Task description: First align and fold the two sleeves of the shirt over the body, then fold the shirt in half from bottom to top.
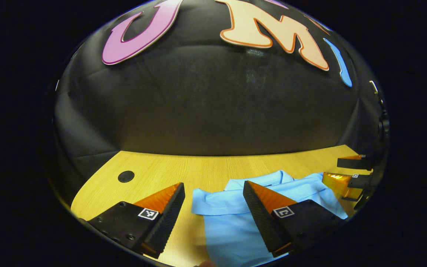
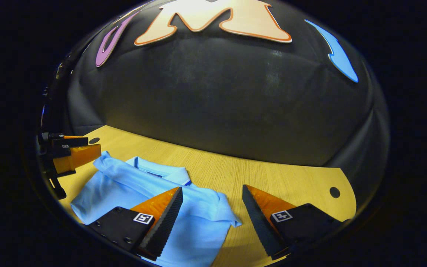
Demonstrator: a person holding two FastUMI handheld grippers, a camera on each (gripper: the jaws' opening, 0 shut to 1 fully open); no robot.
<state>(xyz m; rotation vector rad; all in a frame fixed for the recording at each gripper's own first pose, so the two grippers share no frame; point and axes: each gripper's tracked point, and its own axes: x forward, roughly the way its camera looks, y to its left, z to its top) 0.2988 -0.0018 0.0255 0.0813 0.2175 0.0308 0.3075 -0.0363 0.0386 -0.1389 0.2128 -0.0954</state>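
A light blue shirt (image 1: pixel 232 222) was seen lying flat on the wooden tabletop (image 1: pixel 169 172), collar toward the booth's black cloth wall, with both short sleeves spread out to the sides and not yet folded over the body. In the left gripper view, the left hand-held gripper (image 1: pixel 213 191) was held low above the shirt's sleeve edge with its jaws spread wide and nothing between them; one finger was seen over bare wood beside the shirt, the other over the blue fabric. Beyond the shirt's far shoulder, the right hand-held gripper (image 1: pixel 350 174) was visible at the view's edge. In the right gripper view, the shirt (image 2: pixel 143 185) was seen with its collar (image 2: pixel 161 171) raised slightly; the right hand-held gripper (image 2: pixel 212 193) was likewise wide open and empty, positioned by the shirt's other sleeve (image 2: pixel 221 217), one finger over the cloth and one over the tabletop (image 2: pixel 272 178). The left hand-held gripper (image 2: pixel 76 152) was seen just beyond the shirt's opposite side. A small round hole (image 2: pixel 334 192) was noted in the tabletop, well apart from the shirt
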